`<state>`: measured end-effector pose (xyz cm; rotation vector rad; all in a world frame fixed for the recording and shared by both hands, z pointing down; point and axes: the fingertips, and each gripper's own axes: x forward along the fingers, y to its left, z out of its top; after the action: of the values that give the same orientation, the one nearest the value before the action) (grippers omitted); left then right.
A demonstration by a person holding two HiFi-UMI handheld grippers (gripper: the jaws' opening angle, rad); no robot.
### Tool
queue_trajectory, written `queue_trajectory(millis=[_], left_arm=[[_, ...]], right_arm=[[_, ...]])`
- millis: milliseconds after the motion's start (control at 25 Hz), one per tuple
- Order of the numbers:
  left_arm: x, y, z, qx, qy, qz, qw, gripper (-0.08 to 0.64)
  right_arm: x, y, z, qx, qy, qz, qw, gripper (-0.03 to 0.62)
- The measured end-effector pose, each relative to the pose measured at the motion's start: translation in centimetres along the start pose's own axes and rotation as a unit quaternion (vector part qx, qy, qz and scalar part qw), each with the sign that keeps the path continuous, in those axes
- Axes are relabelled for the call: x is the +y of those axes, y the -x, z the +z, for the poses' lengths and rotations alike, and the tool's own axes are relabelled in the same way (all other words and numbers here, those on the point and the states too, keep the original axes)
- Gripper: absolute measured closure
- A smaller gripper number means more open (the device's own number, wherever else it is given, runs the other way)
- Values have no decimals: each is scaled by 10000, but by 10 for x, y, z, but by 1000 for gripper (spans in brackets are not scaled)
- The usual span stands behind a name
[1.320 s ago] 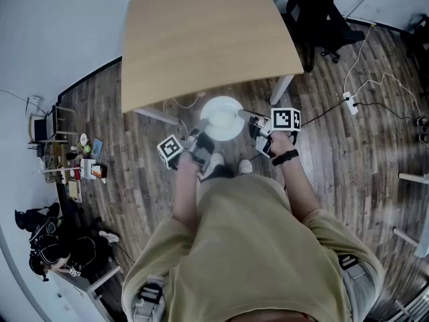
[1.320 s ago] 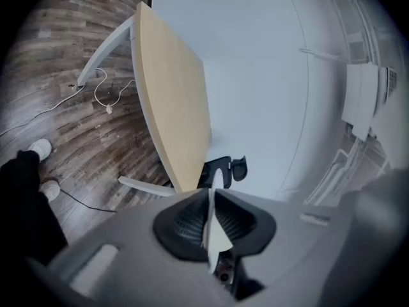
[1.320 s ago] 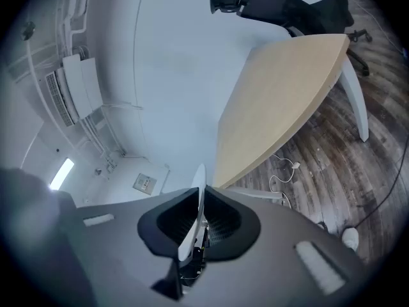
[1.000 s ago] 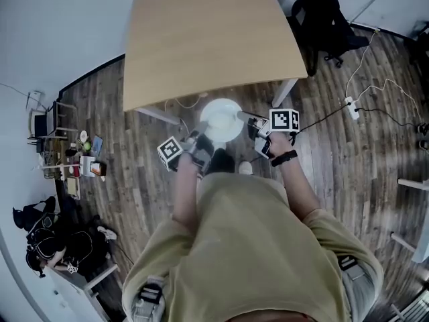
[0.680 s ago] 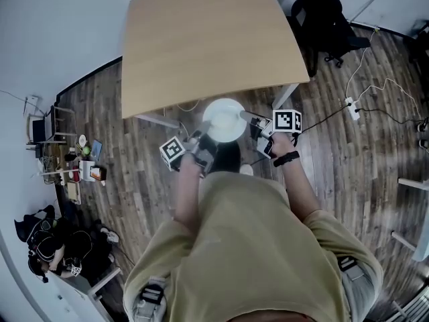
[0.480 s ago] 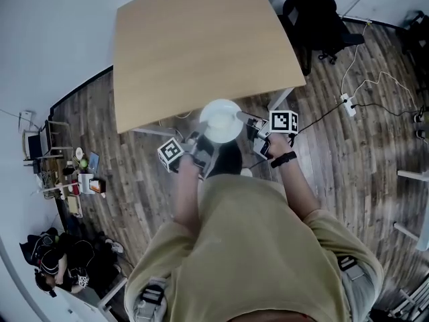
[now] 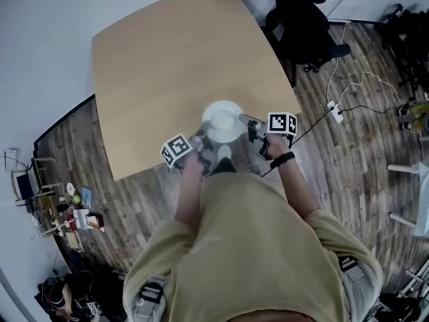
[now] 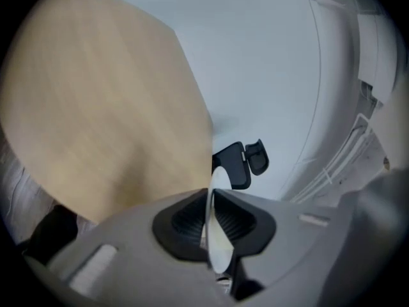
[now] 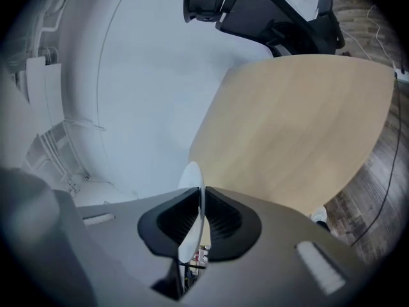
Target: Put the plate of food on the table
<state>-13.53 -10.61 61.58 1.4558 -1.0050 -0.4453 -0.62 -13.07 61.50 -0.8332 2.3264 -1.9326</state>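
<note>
The only print in view is the black-and-white square pattern on each marker cube, one on your left hand-held gripper and one on your right hand-held gripper. It is a pattern and not lettering.

A moment ago the white plate hung over the wooden floor, short of the bench. You have stepped forward since then, and the plate now sits over the bench's near edge, partly above the wood top and partly past it. Whether it touches the surface cannot be told from the head view. What lies on it shows only as a pale patch. The black office chair has also drawn closer to the top of the view.

Both your forearms reach straight ahead from the beige shirt, with a dark band on the right wrist. The left hand-held gripper is clamped on the plate's near-left rim, pads pressed on the thin edge. The right hand-held gripper pinches the right rim in the same way. The plate is carried level between the two.
</note>
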Motion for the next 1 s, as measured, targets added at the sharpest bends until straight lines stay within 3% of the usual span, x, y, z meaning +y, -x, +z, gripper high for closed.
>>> queue_trajectory(millis=[360,520,720,1000], left_arm=[[1,-63,87,502,-832,185,9951,529],[9,-84,98,656,-1349,531,9873,522],[27,-120,119,698,-1312,767,9859,517],[24,-189,178,466,-1262,818,9875,509]], right_arm=[[0,-67,70,-313,15,-300,9991,555],[-20,-82,82,-275,-234,-434,9984,555],[-43,-108,114,-126,-239,-617,9977,555],[-51,-154,201,-15,101,-613,9981,555]])
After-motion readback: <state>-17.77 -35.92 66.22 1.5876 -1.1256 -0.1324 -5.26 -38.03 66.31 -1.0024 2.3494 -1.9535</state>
